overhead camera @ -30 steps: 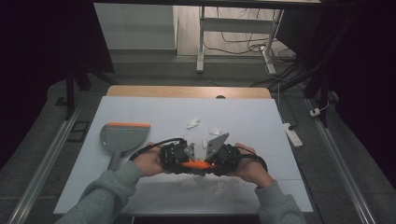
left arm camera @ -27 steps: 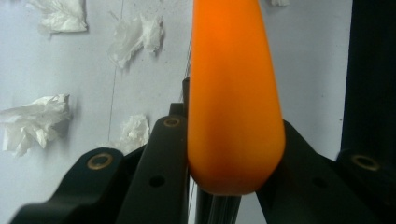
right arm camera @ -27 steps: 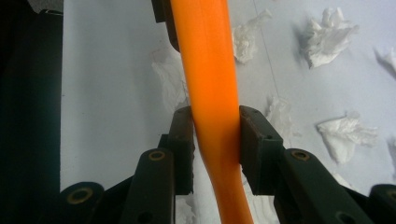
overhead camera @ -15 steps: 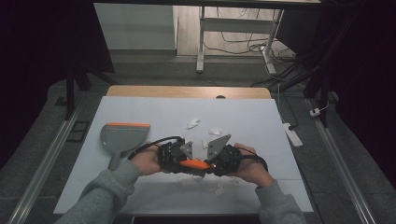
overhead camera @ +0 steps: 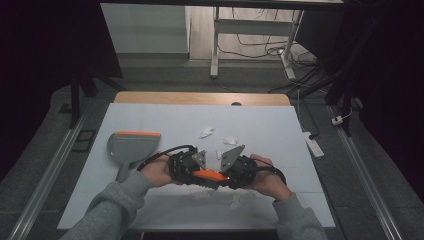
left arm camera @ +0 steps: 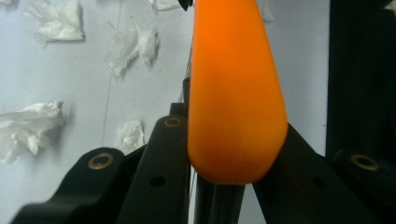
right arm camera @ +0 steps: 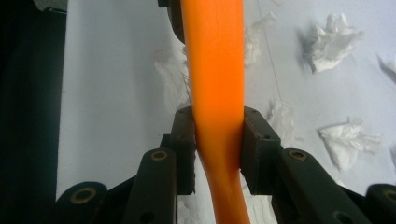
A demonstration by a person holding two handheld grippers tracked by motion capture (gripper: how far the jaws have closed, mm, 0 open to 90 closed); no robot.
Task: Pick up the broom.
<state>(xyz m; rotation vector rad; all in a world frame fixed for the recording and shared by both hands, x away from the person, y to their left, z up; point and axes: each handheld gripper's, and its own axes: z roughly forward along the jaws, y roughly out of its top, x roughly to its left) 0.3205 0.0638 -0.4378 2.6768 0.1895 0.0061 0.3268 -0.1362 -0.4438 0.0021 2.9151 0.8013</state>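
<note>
Both grippers meet over the near middle of the table (overhead camera: 150, 125), sharing one orange handle (overhead camera: 209, 175), apparently that of a brush to go with the dustpan (overhead camera: 131, 148) lying at the left. The right gripper (overhead camera: 231, 172) has its jaws clamped on the handle's narrow waist (right arm camera: 215, 121), a firm hold that seems meant to carry the tool. The left gripper (overhead camera: 186, 167) has the thick rounded end (left arm camera: 233, 107) lodged between its jaws; whether they press on it or merely cradle it cannot be told. Holding the handle at two points likely serves a handover or a steadier grip before sweeping. Torn paper scraps (overhead camera: 206, 132) lie scattered on the white surface, beyond the grippers and also nearer the person, probably the litter to be gathered. Compared with a second earlier, little has changed: hands, handle, dustpan and scraps sit almost where they were, the pair of grippers having shifted only slightly.
</note>
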